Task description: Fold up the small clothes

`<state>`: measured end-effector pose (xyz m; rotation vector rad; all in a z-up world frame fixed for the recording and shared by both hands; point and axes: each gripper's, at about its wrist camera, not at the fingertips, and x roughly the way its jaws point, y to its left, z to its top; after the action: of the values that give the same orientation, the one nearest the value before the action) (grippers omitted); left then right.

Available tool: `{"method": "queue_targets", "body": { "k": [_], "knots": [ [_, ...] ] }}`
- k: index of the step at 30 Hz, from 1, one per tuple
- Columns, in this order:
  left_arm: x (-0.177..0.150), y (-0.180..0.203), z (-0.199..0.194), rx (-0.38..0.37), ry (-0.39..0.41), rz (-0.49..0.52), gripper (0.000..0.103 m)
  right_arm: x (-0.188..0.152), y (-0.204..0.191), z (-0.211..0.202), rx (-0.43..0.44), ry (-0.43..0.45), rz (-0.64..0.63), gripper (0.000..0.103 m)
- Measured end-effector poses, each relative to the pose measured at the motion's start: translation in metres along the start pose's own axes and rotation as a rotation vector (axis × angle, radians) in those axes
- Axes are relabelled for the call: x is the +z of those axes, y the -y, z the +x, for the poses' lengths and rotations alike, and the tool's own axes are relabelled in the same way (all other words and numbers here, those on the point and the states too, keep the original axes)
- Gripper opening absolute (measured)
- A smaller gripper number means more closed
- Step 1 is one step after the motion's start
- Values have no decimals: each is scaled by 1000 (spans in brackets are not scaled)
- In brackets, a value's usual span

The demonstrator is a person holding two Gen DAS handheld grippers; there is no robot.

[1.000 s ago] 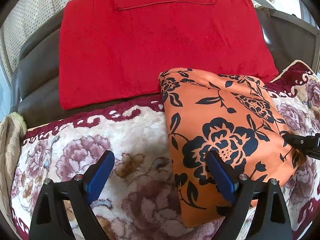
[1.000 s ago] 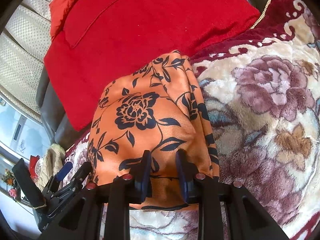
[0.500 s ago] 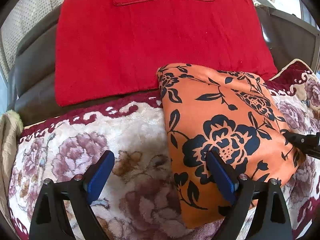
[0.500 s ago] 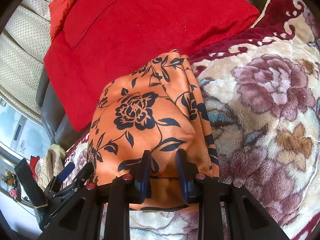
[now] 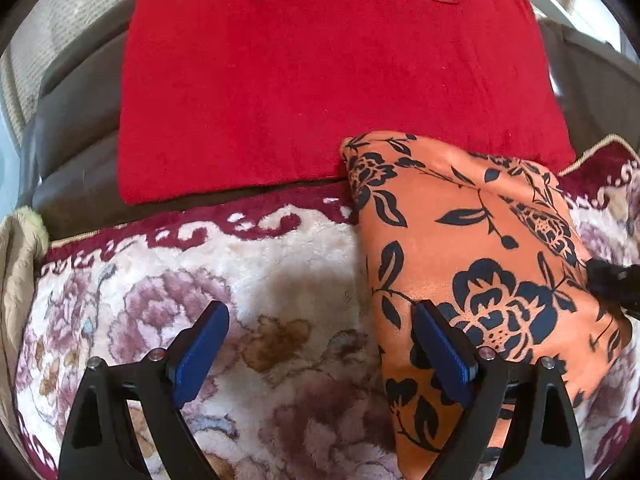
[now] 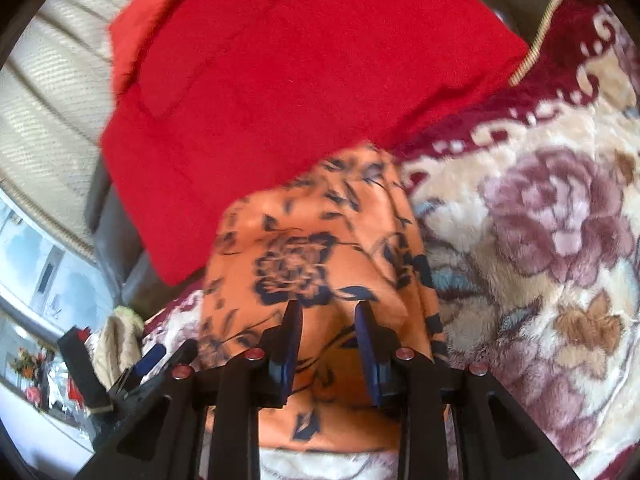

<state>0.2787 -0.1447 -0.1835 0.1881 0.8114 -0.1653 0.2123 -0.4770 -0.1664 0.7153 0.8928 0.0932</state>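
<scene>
A folded orange garment with dark blue flowers (image 5: 472, 264) lies on a floral plush blanket (image 5: 224, 280), its far edge against a red folded cloth (image 5: 320, 88). My left gripper (image 5: 320, 344) is open and empty; its right finger rests over the garment's near left edge. In the right wrist view the garment (image 6: 320, 248) lies under my right gripper (image 6: 328, 340), whose jaws stand a little apart over its near part, holding nothing. The right gripper's tip shows at the left view's right edge (image 5: 616, 280).
The red cloth (image 6: 288, 92) lies on a dark leather seat (image 5: 72, 128) behind the blanket. A beige cloth (image 5: 16, 264) hangs at the left edge. The left gripper (image 6: 152, 364) shows low left in the right wrist view. The floral blanket (image 6: 540, 240) spreads to the right.
The right gripper's jaws have opened a little wider and the view is blurred by motion. The left gripper has moved slightly forward. The garment lies where it was.
</scene>
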Motion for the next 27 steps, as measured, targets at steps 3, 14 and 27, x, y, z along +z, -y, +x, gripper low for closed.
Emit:
{"method": "queue_targets", "body": {
  "k": [3, 14, 27],
  "knots": [
    [1, 3, -5, 27, 16, 26, 93, 0, 5, 16, -27, -28, 3, 32],
    [1, -3, -29, 13, 83, 11, 93, -10, -17, -8, 54, 3, -56, 34],
    [0, -15, -22, 26, 74, -5, 93, -21, -45, 1, -45, 14, -191, 70]
  ]
}}
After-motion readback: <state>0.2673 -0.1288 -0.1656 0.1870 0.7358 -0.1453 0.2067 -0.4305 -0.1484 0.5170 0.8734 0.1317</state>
